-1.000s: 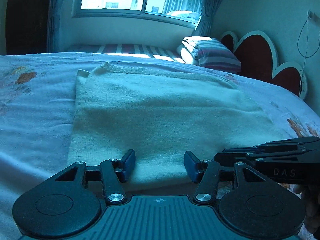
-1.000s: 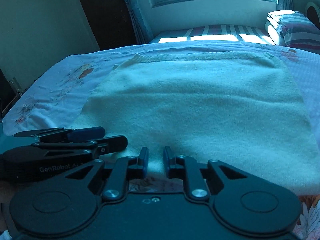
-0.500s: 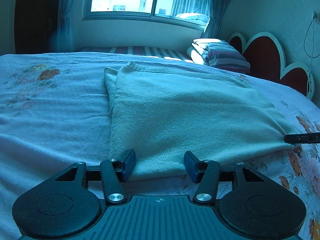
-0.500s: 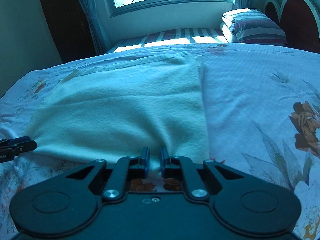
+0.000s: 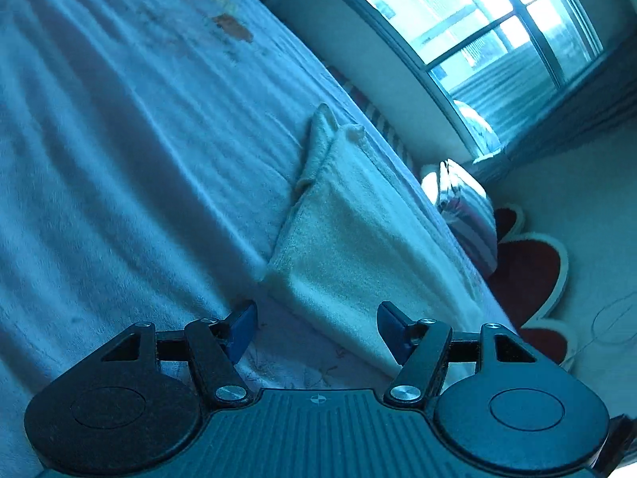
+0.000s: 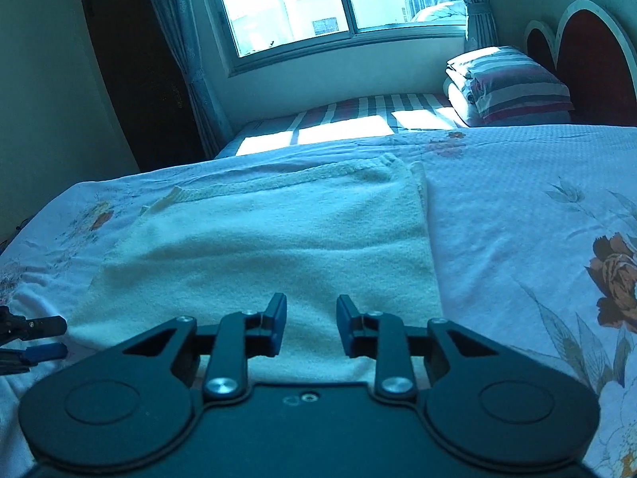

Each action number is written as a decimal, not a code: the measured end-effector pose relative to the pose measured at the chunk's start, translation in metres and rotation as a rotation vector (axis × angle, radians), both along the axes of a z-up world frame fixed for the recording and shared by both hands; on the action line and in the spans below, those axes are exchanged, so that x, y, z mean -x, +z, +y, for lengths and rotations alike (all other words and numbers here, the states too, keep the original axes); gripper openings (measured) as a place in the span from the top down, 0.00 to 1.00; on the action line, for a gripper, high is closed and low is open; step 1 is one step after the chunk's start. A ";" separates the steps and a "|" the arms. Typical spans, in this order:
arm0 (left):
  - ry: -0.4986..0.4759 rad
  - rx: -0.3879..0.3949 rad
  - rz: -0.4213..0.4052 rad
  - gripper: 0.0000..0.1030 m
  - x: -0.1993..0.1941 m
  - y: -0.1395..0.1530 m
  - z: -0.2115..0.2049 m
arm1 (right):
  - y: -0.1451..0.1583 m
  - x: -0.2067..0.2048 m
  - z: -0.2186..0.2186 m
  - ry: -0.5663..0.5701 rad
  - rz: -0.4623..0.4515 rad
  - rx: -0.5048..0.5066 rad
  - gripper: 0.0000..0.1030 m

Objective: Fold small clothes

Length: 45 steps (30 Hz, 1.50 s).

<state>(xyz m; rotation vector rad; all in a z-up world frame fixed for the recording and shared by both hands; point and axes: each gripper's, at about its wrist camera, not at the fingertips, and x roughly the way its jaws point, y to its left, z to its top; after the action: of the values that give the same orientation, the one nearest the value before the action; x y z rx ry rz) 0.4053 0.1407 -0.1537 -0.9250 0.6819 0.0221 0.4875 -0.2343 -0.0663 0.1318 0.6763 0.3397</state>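
Note:
A pale cream knitted garment lies flat and folded on the bed; it also shows in the left wrist view, tilted. My right gripper is open and empty over the garment's near edge, right of its middle. My left gripper is open and empty, rolled sideways, just short of the garment's near left corner. The left gripper's tips show at the far left of the right wrist view, beside the garment's left corner.
The bed has a light floral sheet. A stack of striped bedding lies at the head, next to a red heart-shaped headboard. A window and a dark doorway are behind.
My right gripper has let go of the garment's edge and opened. My left gripper has rolled sideways and drawn left of the garment. The garment now lies flat.

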 end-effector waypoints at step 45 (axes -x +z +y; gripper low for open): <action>-0.044 -0.064 -0.195 0.94 -0.064 0.027 -0.015 | -0.055 -0.085 0.069 0.012 0.194 -0.274 1.00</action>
<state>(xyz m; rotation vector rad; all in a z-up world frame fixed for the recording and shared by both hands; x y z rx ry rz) 0.4694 0.1259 -0.1271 -0.8385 0.5175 -0.0838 0.5721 -0.1649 -0.1209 0.4265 0.8203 0.4339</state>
